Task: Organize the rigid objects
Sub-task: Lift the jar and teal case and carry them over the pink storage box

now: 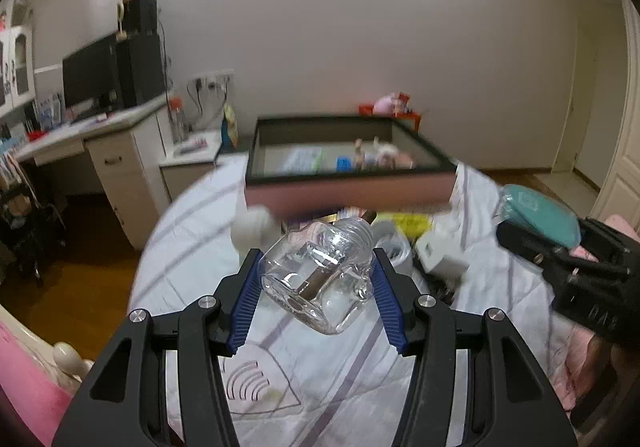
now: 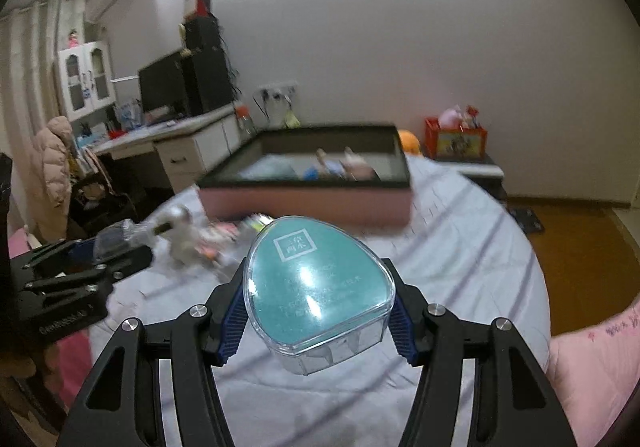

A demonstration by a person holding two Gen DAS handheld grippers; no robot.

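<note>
A bed with a white striped quilt (image 2: pixel 460 247) carries a shallow pink box with a black rim (image 1: pixel 348 191), small items inside. Nearer, the right gripper (image 2: pixel 316 311) has its jaws clenched on a teal egg-shaped clear plastic case (image 2: pixel 316 287). The left gripper (image 1: pixel 316 283) grasps a clear glass bottle (image 1: pixel 320 279), tilted, above the quilt.
</note>
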